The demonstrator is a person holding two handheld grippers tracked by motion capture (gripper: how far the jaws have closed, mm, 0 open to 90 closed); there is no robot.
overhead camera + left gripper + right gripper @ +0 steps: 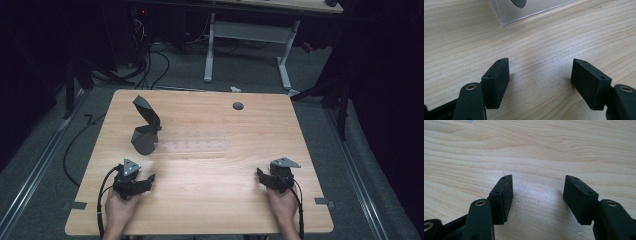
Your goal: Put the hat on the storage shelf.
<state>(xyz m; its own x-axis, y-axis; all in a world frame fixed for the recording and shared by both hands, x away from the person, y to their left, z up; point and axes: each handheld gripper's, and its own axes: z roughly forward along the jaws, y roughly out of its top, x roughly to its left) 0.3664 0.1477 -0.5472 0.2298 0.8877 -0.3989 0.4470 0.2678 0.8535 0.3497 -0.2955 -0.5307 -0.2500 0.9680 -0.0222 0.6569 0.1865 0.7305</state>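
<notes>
Left gripper (540,75) gaping, clear box (524,10) cut off, contents unclear

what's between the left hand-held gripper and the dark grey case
Only bare table: in the high view, plain wood separates the left hand-held gripper from the dark grey case.

Right tool (537,197) gapes (nothing between) over table (529,152).

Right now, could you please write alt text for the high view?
A person rests open left tongs and right tongs on a wooden table. Beyond the left ones, a dark bag stands at a clear tray.
</notes>
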